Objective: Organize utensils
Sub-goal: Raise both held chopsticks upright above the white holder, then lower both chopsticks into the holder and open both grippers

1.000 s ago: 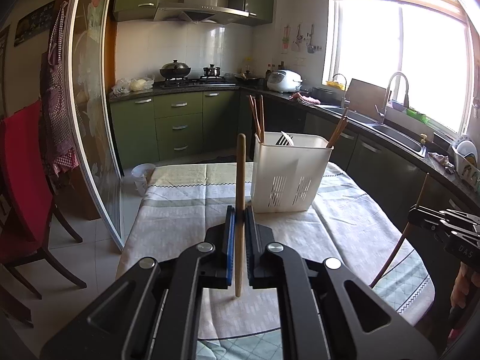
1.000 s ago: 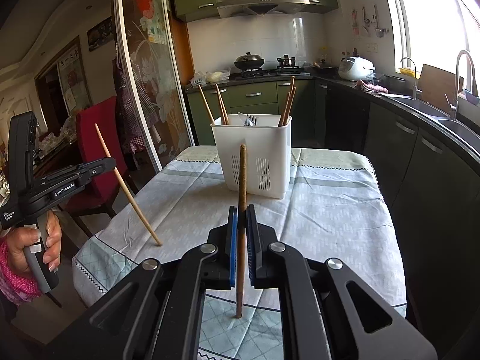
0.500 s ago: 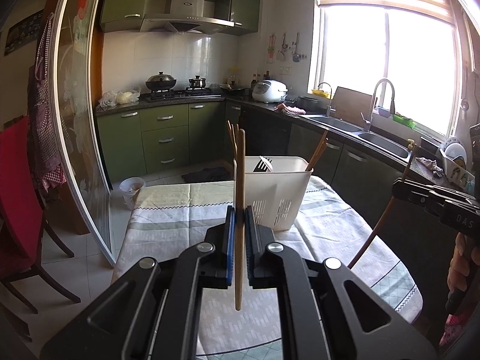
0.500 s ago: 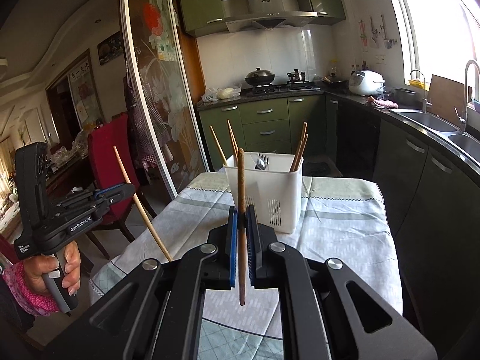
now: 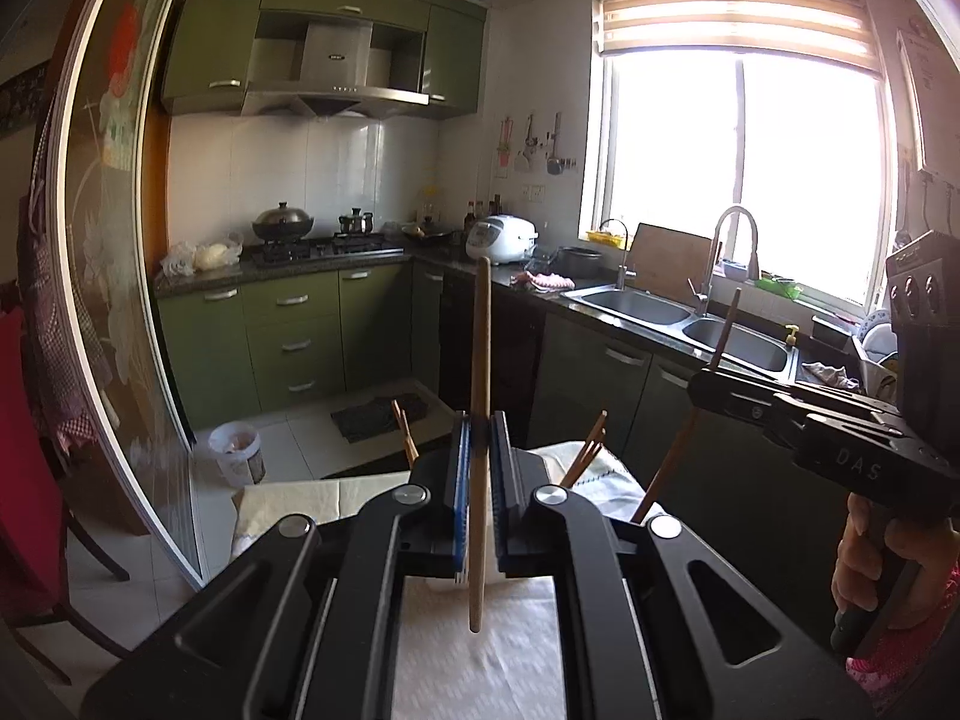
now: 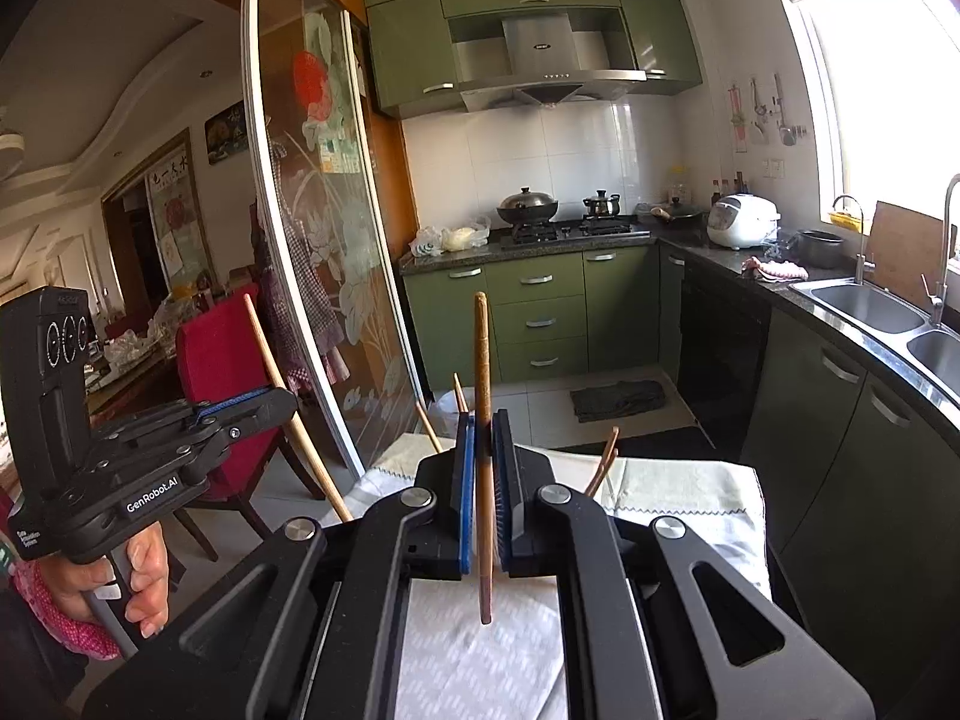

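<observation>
My left gripper (image 5: 478, 429) is shut on a light wooden chopstick (image 5: 479, 360), held upright. My right gripper (image 6: 483, 429) is shut on a darker wooden chopstick (image 6: 482, 360), also upright. Both grippers are raised above the white utensil holder, which is almost wholly hidden behind the jaws in both views. Only tips of chopsticks standing in it show (image 5: 591, 450) (image 6: 603, 459). The right gripper (image 5: 714, 387) shows at the right of the left wrist view. The left gripper (image 6: 264, 405) shows at the left of the right wrist view.
The table with a pale cloth (image 6: 690, 486) lies below. A red chair (image 6: 222, 372) and a sliding glass door (image 6: 312, 240) stand to the left. Green kitchen cabinets (image 6: 540, 318) are behind, and a counter with a sink (image 5: 660, 309) runs along the right.
Both grippers have risen and moved closer to the utensil holder, each still holding its chopstick. The holder has dropped out of sight behind the jaws.
</observation>
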A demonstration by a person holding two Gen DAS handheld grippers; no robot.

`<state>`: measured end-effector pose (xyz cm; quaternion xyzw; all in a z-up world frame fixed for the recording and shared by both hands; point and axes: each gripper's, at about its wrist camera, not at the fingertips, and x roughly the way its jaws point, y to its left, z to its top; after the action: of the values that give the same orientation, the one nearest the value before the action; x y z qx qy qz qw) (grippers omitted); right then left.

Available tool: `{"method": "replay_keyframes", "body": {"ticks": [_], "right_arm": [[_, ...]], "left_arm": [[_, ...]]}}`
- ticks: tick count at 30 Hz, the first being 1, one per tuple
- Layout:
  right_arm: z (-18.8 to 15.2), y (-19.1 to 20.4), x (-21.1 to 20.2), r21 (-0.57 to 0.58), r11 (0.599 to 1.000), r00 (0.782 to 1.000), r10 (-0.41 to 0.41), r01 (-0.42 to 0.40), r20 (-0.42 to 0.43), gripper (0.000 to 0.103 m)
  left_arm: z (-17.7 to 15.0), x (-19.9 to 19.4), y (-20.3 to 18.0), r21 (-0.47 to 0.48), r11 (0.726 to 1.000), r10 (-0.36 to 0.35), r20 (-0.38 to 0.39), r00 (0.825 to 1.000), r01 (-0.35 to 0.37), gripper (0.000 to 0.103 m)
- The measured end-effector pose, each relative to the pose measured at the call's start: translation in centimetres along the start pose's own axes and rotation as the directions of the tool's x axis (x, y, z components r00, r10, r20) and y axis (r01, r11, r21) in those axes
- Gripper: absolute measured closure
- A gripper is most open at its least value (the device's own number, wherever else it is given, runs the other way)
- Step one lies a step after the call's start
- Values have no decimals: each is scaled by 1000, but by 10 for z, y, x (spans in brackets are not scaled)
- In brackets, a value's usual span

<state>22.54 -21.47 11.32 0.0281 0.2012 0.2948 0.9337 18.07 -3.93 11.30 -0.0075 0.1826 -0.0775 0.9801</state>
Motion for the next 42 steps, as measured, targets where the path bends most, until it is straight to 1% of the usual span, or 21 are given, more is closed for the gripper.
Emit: {"method": "replay_keyframes", "body": {"ticks": [3,7,10,13,17,21,28,33,40,41,42], "right_arm": [[25,-5,9,4,1000,999,-18,18,45,96],[50,-10,26,-12,998,992,-65,67,105,96],[60,-17,47,-19,994,987,-103,106,127,96],[63,-28,72,-12,992,985,-124,126,120,96],[49,-46,104,18,991,988,-132,131,75,96],[30,-57,132,7,990,990,-141,141,18,96],[-9,-51,165,-38,989,987,-147,144,-65,96],[-28,-39,171,-85,980,980,-186,180,-72,96],[-40,-31,178,-105,976,973,-200,189,-111,96],[-39,-30,177,-106,976,973,-203,192,-112,96],[-41,-29,176,-105,976,973,-204,193,-108,93]], "left_arm": [[22,9,-8,18,1000,4,46,999,-4,97],[44,28,-16,29,999,12,93,996,-15,97],[50,49,-19,32,999,32,107,994,-35,97],[47,76,-19,29,998,61,98,993,-64,97],[34,107,-14,20,996,85,56,995,-86,97],[17,129,-9,8,995,97,9,995,-97,97],[-15,153,-1,-2,995,97,-76,992,-98,97],[-31,161,0,5,995,96,-118,988,-96,96],[-42,166,0,10,995,96,-144,985,-95,95],[-43,165,1,11,995,95,-145,985,-94,95],[-43,164,1,11,995,96,-144,985,-96,93]]}}
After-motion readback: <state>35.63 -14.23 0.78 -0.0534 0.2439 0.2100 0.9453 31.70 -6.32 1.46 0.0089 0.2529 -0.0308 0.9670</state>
